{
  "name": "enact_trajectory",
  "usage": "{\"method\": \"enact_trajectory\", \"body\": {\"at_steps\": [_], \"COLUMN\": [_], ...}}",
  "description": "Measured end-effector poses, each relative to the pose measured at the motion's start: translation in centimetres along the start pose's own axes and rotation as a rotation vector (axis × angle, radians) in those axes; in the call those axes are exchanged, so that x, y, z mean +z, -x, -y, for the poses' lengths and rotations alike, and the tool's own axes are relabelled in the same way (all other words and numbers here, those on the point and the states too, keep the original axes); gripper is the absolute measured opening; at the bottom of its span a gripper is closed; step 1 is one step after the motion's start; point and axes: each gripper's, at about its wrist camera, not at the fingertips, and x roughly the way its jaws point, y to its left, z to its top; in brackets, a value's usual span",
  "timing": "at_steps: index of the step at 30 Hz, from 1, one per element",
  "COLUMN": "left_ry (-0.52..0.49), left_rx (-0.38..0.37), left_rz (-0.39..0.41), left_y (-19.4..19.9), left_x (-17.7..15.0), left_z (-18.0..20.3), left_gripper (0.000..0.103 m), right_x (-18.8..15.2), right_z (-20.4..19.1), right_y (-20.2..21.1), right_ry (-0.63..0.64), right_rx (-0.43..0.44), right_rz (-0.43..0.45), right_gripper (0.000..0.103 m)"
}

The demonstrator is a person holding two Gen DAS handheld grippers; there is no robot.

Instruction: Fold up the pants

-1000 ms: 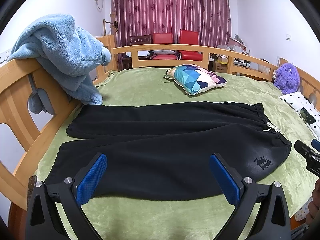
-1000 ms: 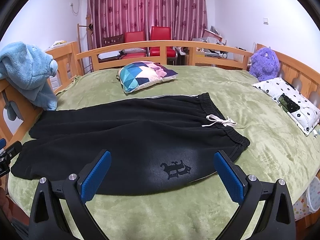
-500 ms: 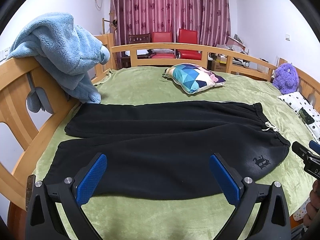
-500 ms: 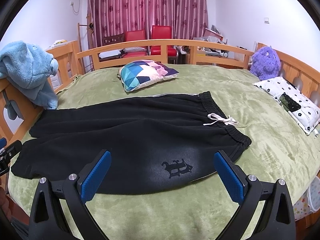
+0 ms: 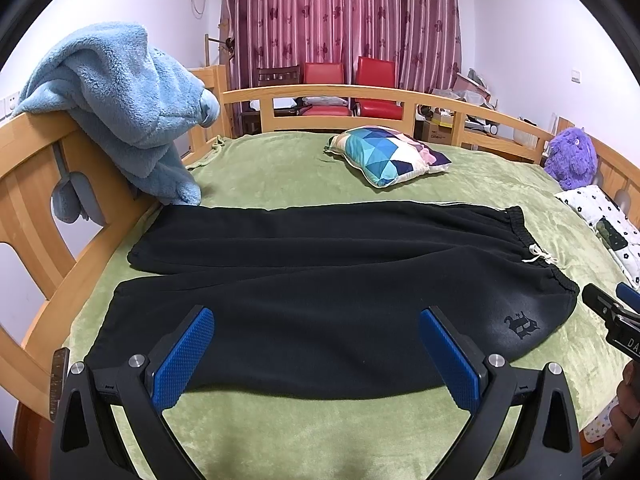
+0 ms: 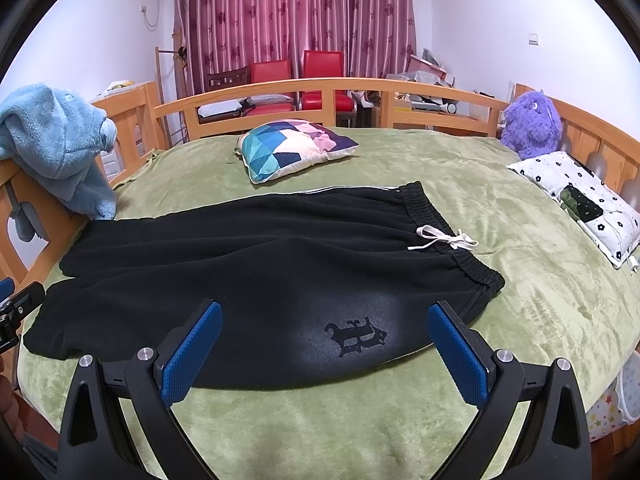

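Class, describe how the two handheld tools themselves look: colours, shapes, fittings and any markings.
Both match. The left tool and right tool each have a black forked plastic frame, two flat fingers faced with blue dimpled pads, and round silver bolts at the joints. White lettering on the right tool's body is only partly readable.

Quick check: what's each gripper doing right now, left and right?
Left gripper: open, holding nothing, above the near leg of the pants.
Right gripper: open, holding nothing, above the pants near the waist.

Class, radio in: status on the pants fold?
Left gripper open, right gripper open, both empty. Black pants flat, unfolded on green bed. Nothing obstructing.
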Motion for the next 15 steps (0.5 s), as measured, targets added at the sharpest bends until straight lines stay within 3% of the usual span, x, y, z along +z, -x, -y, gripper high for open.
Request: {"method": "enact_trajectory", "body": {"at_steps": [15], "left_ry": [-0.013], "left_rx": [-0.017], "left_rz": [0.016], "left_y": [0.9], "left_x": [1.0], "left_z": [0.5], "left_gripper": [0.103], "right_x": [0.3], "right_z": [-0.3], "right_y": [0.0], "right_ry": [0.005], "right_rx": [0.000], "right_rz": [0.003], "right_gripper": [0.101]}}
